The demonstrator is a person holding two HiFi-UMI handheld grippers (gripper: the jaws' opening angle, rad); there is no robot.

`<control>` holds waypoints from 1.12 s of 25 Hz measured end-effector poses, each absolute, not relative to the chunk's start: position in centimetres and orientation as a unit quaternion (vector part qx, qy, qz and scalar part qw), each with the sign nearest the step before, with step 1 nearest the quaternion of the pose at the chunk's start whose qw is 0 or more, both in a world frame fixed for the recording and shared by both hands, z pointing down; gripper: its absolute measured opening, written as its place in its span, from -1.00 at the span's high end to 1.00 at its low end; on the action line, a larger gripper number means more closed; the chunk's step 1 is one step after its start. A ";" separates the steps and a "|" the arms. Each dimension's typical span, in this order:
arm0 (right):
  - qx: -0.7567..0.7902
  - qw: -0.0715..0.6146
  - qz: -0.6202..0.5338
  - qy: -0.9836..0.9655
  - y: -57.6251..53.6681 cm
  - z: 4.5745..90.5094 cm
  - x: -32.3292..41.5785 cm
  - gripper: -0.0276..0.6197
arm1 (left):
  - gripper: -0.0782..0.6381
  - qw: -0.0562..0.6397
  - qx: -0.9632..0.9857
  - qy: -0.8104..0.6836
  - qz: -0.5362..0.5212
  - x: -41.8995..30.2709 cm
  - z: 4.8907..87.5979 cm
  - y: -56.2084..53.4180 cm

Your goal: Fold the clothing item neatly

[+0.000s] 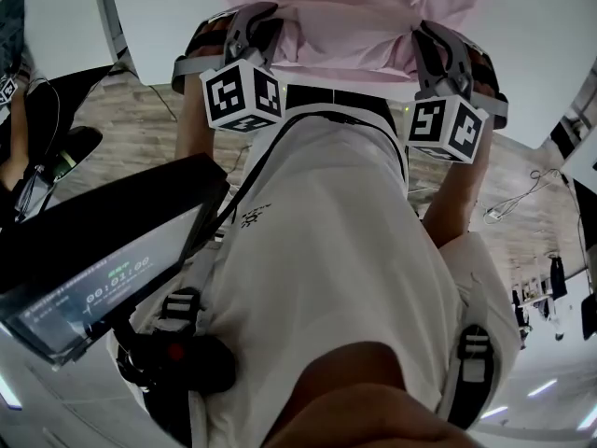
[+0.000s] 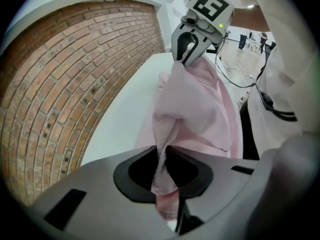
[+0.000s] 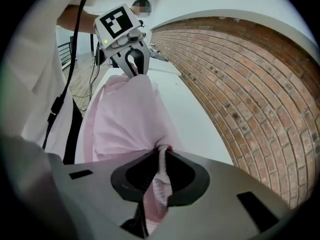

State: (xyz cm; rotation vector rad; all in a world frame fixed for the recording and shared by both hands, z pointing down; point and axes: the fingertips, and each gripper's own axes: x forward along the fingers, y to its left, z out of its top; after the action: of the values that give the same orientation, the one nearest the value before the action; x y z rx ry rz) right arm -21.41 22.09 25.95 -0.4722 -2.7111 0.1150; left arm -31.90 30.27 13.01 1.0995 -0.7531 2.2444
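A pale pink garment (image 1: pixel 345 17) hangs bunched between my two grippers above the edge of a white table (image 1: pixel 541 45). My left gripper (image 1: pixel 259 21) is shut on one end of it; in the left gripper view the pink garment (image 2: pixel 192 104) runs down into the closed jaws of the left gripper (image 2: pixel 166 184). My right gripper (image 1: pixel 435 45) is shut on the other end, and in the right gripper view a twist of the garment (image 3: pixel 125 119) is pinched in the right gripper (image 3: pixel 157 176). Each gripper view shows the other one: the right gripper (image 2: pixel 189 51) and the left gripper (image 3: pixel 134 64).
A brick wall (image 2: pixel 65 84) runs along the far side of the white table (image 2: pixel 125 99). A dark device with a lit screen (image 1: pixel 103 269) hangs at my left. Cables (image 1: pixel 513 203) lie on the wooden floor. My white shirt fills the middle of the head view.
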 end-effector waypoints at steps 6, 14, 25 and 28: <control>-0.133 0.196 0.025 -0.971 19.2 28.1 -25.4 0.76 | 0.64 0.224 0.392 -0.284 0.846 -36.0 14.0 27.3; -0.113 0.214 0.031 -0.970 19.5 31.0 -30.7 0.75 | 0.64 0.184 0.360 -0.305 0.862 -42.8 17.0 28.0; -0.042 0.193 0.058 -0.979 16.7 31.0 -30.8 0.45 | 0.52 0.098 0.366 -0.382 0.843 -42.6 15.0 25.5; -0.046 0.172 0.066 -0.982 16.5 28.8 -29.1 0.46 | 0.52 0.085 0.367 -0.390 0.840 -40.7 12.8 24.5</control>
State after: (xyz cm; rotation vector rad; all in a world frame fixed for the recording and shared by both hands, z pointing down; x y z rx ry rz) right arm -29.13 16.51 28.84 -0.1294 -2.7874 0.1866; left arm -40.71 24.47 12.82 1.0933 -1.1626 2.5063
